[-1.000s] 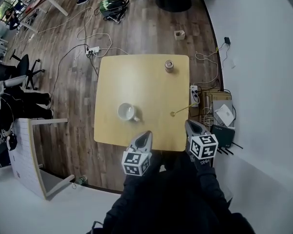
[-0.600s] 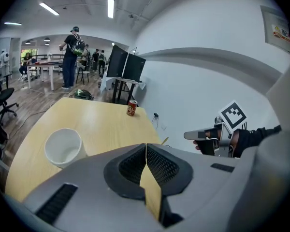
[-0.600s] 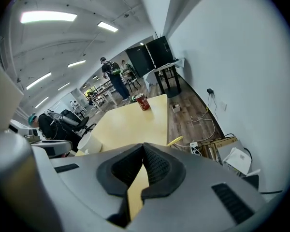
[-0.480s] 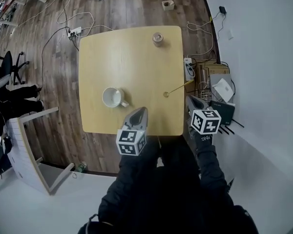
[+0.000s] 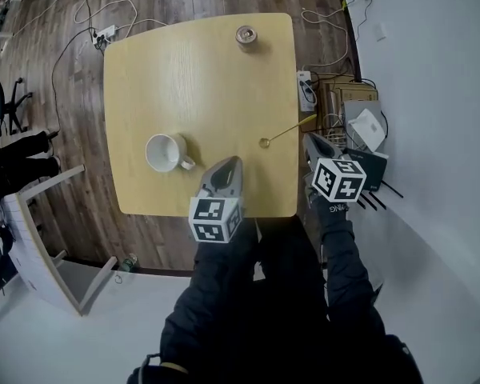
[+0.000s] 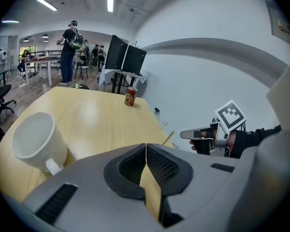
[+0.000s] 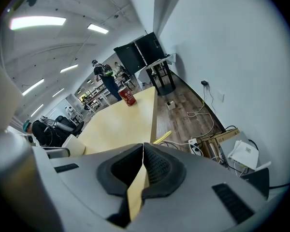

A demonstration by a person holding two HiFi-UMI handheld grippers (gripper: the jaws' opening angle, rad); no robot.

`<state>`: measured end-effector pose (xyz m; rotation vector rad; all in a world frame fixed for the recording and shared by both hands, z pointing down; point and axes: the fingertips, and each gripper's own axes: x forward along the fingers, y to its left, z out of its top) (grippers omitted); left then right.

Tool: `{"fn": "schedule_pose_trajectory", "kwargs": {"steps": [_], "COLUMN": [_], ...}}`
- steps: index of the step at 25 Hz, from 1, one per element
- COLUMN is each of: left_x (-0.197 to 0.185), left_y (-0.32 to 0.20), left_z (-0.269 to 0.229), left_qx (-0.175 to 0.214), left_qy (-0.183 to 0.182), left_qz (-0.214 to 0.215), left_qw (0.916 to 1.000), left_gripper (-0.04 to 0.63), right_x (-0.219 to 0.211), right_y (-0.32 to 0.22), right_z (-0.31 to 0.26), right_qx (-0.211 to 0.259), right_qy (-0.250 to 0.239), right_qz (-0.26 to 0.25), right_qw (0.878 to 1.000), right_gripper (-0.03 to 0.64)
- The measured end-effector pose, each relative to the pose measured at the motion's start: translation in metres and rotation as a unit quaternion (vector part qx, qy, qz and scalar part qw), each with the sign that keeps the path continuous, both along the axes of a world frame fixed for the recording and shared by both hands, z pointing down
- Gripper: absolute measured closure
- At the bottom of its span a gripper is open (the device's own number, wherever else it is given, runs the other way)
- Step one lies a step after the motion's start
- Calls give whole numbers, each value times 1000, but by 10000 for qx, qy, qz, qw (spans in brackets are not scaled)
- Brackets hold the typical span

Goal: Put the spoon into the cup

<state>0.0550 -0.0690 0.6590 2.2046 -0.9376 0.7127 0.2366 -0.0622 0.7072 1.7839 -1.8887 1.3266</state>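
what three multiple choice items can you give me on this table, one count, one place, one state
1. Counting the white cup, how many cups are on the table? A one; B two; C three.
2. Where is the spoon? A in the cup; B on the table, handle past its right edge; C in a claw.
3. How are the left claw and the right claw? A both wide open; B both shut, empty; C left shut on the spoon.
A, only one cup shows; B, its bowl rests on the wood and the yellow handle overhangs; B, each gripper view shows jaws together with nothing between.
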Motion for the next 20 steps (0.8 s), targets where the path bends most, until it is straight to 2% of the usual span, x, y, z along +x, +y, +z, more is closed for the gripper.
{"fn": "schedule_pose_trajectory", "kwargs": {"steps": [5,9,14,20], "left_x": [13,19,21,20], "left_y": [-13,-19,-22,-25], "left_z": [16,22,31,30], "left_qx": [30,49,6,26], "left_qy": [-12,-18,-89,-72], "left_qz": [84,115,104,60], "left_qw": [10000,9999,9999,10000], "left_gripper": [560,561,560,561], "right_x": [15,28,43,46], "right_y": [-14,-25,-34,-39], "right_z": [13,19,28,48], "right_qx": [258,440,534,381], "right_qy": [-178,-295,-371,-1147], "right_qz": [401,631,912,1321], "right_qw": [9987,9966,9937,9839], "right_gripper": [589,527,484,427]}}
